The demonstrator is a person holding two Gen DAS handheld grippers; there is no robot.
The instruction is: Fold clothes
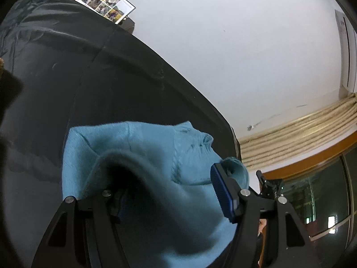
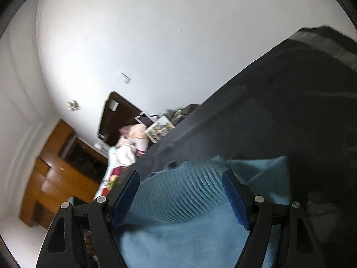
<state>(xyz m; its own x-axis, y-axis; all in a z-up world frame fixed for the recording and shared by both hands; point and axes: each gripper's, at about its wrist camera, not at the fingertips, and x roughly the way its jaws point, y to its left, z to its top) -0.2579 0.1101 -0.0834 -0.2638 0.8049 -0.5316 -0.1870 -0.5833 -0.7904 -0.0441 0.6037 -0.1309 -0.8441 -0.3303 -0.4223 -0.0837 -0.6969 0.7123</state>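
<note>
A light blue knitted sweater (image 1: 138, 147) lies bunched on a dark bedcover (image 1: 100, 71). My left gripper (image 1: 171, 198) is open and pushed into the sweater. A raised fold of the knit sits between its fingers and covers most of the left finger, while the right blue pad (image 1: 223, 192) shows against the sweater's edge. In the right wrist view the same sweater (image 2: 178, 201) fills the space between the fingers of my right gripper (image 2: 180, 192), which is open and wide apart, both blue pads (image 2: 126, 194) showing. The knit lies under and between them, ungripped.
The dark bedcover (image 2: 279, 111) stretches far beyond the sweater. A photo collage sheet (image 1: 104, 0) and a pile of pink and white clothes (image 2: 131, 143) lie at its far end. A wooden cabinet (image 2: 51, 178), a curtain (image 1: 301, 134) and a window (image 1: 312, 201) line the walls.
</note>
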